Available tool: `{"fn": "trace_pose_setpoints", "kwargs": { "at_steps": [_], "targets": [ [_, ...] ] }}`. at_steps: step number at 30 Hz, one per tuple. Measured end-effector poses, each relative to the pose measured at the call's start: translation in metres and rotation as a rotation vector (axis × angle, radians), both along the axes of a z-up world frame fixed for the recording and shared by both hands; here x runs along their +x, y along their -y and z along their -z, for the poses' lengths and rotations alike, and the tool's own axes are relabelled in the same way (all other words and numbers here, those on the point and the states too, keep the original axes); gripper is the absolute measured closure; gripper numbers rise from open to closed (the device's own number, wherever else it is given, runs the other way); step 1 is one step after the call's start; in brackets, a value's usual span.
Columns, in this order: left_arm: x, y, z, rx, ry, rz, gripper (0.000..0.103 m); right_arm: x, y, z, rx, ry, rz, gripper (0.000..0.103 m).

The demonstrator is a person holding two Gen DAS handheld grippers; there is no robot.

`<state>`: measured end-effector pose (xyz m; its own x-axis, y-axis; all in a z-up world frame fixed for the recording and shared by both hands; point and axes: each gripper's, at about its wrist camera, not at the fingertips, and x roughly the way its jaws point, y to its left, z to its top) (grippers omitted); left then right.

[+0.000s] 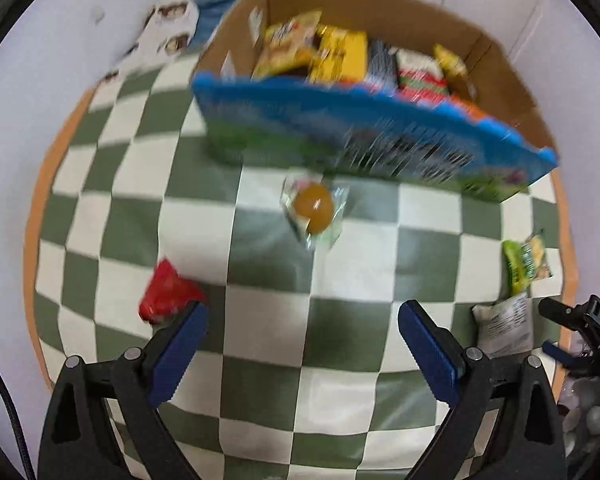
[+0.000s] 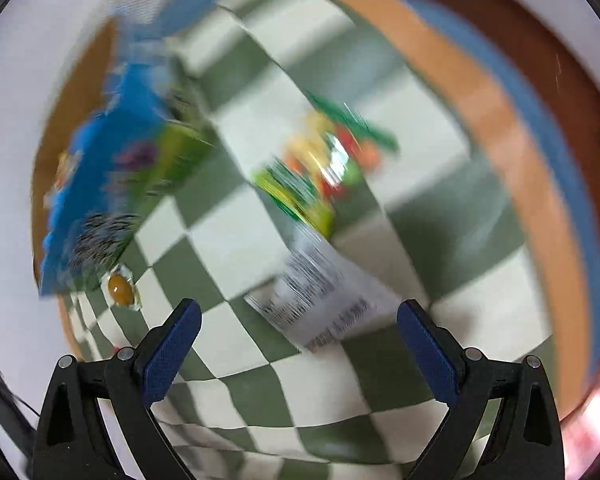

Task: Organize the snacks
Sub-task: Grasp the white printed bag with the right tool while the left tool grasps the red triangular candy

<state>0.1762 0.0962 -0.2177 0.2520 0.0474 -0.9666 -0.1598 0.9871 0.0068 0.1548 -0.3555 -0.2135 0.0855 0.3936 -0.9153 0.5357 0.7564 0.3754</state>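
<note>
Both grippers, left (image 1: pixel 302 314) and right (image 2: pixel 299 312), I've got spread wide, empty; clear-wrapped amber candy (image 1: pixel 313 208) lies on checkered cloth (image 1: pixel 260 320) just before the snack-filled box (image 1: pixel 380 140).

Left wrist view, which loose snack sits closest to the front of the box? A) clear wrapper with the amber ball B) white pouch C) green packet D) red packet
A: the clear-wrapped amber ball lies just in front of the box, while the red packet, green packet and white pouch lie nearer the camera on the checkered cloth.
</note>
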Motion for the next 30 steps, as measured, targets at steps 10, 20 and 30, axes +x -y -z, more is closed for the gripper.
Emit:
{"fn": "trace_pose_setpoints", "kwargs": {
  "at_steps": [10, 20, 30],
  "targets": [
    [-0.018, -0.05, 0.021, 0.019, -0.056, -0.144, 0.005, 0.021, -0.064, 0.038, -0.185, 0.009, -0.179, 0.026],
    [-0.029, -0.135, 0.03, -0.011, -0.08, -0.305, 0.006, 0.015, -0.174, 0.032, -0.292, 0.128, -0.638, 0.036],
    [0.0, -0.153, 0.08, -0.131, -0.204, -0.199, 0.006, 0.007, -0.2, 0.03, -0.235, 0.105, -0.7, 0.036]
  ]
}}
